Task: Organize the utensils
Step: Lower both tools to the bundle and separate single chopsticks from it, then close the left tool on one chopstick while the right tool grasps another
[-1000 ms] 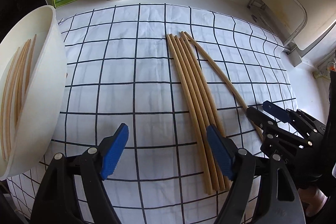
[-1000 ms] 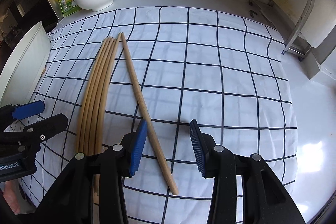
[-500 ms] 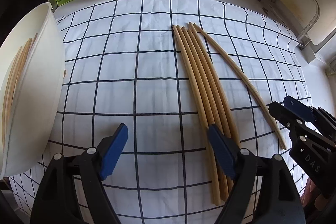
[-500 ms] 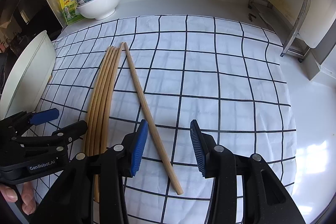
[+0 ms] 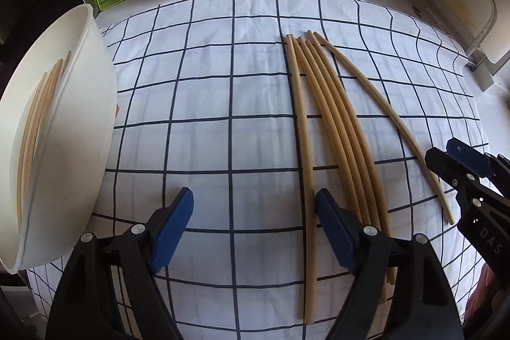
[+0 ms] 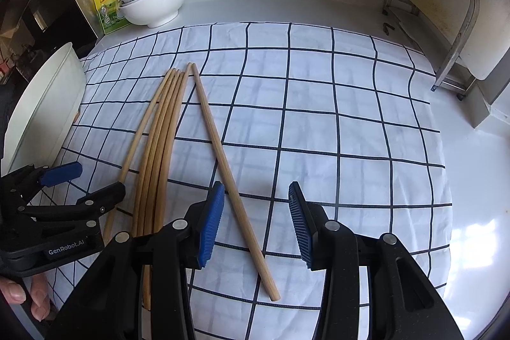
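The risk is a poor pick: the left gripper (image 5: pixel 251 231) hangs wide with nothing in it, one chopstick (image 5: pixel 306 168) running between its jaws, and closing could drag the neighbouring bundle of chopsticks (image 5: pixel 342 142) along. The right gripper (image 6: pixel 253 225), narrower and also empty, straddles the stray chopstick (image 6: pixel 234 184), which could roll on the checked cloth (image 6: pixel 334 123). All lie lengthwise from 6 toward 12 o'clock, tips far; the white bin (image 5: pixel 60 148) waits at 9 o'clock on the desk.

A home kitchen: stacked bowls (image 6: pixel 153 0) and a seasoning pouch (image 6: pixel 106 5) behind the checked cloth (image 6: pixel 318 117), chopsticks (image 6: pixel 165 129) on it
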{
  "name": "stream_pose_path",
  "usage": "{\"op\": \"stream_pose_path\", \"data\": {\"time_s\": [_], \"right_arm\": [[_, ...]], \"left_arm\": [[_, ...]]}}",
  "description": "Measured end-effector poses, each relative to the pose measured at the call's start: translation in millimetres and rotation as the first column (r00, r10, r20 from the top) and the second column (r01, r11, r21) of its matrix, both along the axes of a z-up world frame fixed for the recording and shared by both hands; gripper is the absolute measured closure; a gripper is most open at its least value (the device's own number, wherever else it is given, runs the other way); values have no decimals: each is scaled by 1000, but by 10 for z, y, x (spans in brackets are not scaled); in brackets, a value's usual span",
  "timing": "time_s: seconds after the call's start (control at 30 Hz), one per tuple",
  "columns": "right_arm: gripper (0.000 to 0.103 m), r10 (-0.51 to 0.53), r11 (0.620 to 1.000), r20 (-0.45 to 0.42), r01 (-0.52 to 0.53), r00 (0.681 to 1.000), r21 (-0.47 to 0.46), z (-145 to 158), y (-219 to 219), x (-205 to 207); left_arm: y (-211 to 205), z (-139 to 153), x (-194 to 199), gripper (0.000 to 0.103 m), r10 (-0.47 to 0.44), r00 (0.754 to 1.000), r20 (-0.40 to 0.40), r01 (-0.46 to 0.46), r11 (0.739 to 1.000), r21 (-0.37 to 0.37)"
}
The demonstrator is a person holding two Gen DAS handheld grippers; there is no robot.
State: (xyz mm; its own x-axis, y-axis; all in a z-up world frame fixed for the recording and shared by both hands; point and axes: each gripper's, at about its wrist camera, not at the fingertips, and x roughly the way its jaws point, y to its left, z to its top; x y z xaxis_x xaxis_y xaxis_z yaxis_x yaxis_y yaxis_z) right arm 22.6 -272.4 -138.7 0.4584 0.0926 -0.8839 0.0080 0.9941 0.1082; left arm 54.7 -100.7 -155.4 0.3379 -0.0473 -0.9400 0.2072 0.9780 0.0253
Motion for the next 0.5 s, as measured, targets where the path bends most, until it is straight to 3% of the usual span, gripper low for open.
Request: {"op": "stream_pose_path", "data": {"time_s": [0.3, 0.37, 0.43, 0.5], "right_arm": [[63, 69, 997, -5, -69, 998, -45, -64, 166, 197], [63, 91, 994, -9, -92, 996, -65, -97, 223, 230], [65, 113, 989, 4, -112, 994, -92, -117, 285, 239], [81, 137, 987, 13, -135, 991, -91, -122, 333, 244]], "left_arm": [[3, -18, 160, 27, 17, 1000, 12, -17, 1000, -17], [-28, -5, 182, 34, 17, 1000, 18, -16, 1000, -22], [-64, 11, 222, 47, 9, 1000, 25, -8, 1000, -27], [-99, 22, 231, 60, -3, 1000, 30, 4, 1000, -30]]}}
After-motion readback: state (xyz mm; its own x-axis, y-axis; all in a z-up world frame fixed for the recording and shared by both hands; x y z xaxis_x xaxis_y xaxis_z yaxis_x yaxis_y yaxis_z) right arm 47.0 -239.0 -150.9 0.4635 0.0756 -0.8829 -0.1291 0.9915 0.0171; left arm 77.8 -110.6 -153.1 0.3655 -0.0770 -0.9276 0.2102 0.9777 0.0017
